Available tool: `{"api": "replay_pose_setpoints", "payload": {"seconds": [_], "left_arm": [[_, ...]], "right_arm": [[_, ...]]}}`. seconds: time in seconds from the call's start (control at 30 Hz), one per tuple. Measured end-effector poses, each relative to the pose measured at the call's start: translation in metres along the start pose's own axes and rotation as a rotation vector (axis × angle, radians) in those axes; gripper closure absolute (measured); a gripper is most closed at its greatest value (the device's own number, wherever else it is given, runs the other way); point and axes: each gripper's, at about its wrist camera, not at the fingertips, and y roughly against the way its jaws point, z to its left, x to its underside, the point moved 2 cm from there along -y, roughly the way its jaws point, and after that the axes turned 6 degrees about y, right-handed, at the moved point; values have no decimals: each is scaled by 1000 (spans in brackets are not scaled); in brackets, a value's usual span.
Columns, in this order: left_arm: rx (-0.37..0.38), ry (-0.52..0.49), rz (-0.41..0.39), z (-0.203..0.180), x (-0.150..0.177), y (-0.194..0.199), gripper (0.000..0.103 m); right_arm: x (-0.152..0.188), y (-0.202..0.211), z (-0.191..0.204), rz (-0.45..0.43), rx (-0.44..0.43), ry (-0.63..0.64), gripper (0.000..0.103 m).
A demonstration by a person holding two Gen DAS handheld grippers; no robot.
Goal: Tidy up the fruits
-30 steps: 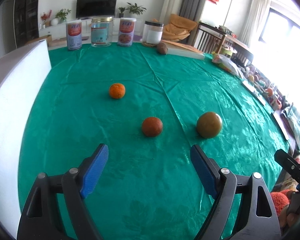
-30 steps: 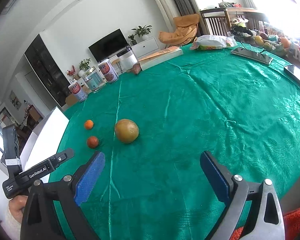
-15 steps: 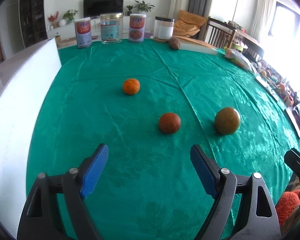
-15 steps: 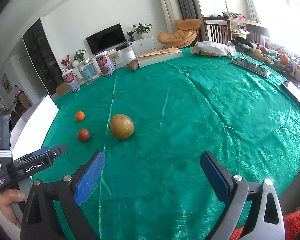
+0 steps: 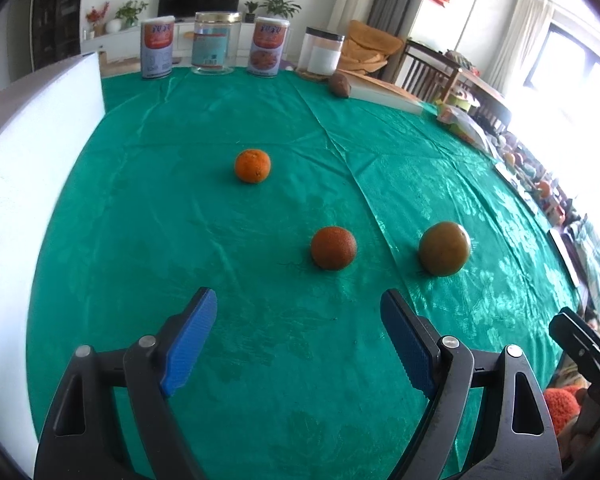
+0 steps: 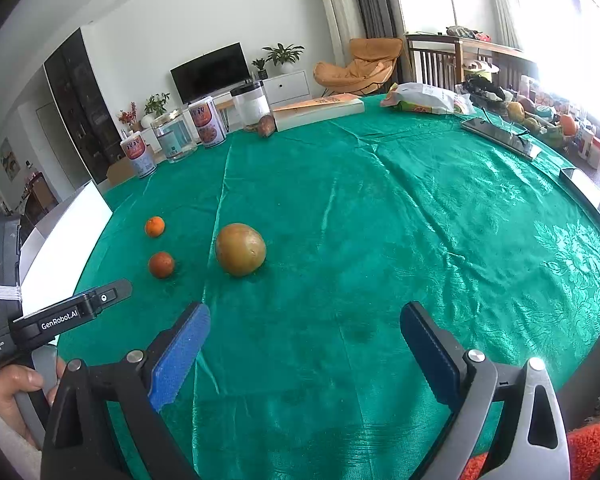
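Hovering wide open, empty: left claw (image 5: 298, 330), right claw (image 6: 304, 330). Risk: round dark orange (image 5: 333, 248) at 12 o'clock probably rolls across slick desk (image 5: 220, 240) if nudged off-centre.

- Bright orange mandarin (image 5: 252, 165), round and whole, resting on the green tablecloth, farthest from the left wrist camera
- Darker reddish-orange mandarin (image 5: 333, 247), resting apart from the first, nearer that camera
- Large greenish-brown round fruit (image 5: 444, 249), biggest of the three, resting near the darker mandarin, not touching it
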Motion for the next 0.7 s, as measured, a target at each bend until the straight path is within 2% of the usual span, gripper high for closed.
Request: {"api": "replay_pose_setpoints", "payload": {"seconds": [0.2,0.47,0.7], "left_arm": [[38,-78,12,-20,-4,-9,18],[-35,-144,30,-36,-16,-41,21],[-52,-192,49,-42,-16,-55,54]], "right_arm": [[0,0,-1,-1,-13,-7,7],[0,3,-7,-14,-35,-35,7],[0,3,-9,-18,-48,-49,7]]}}
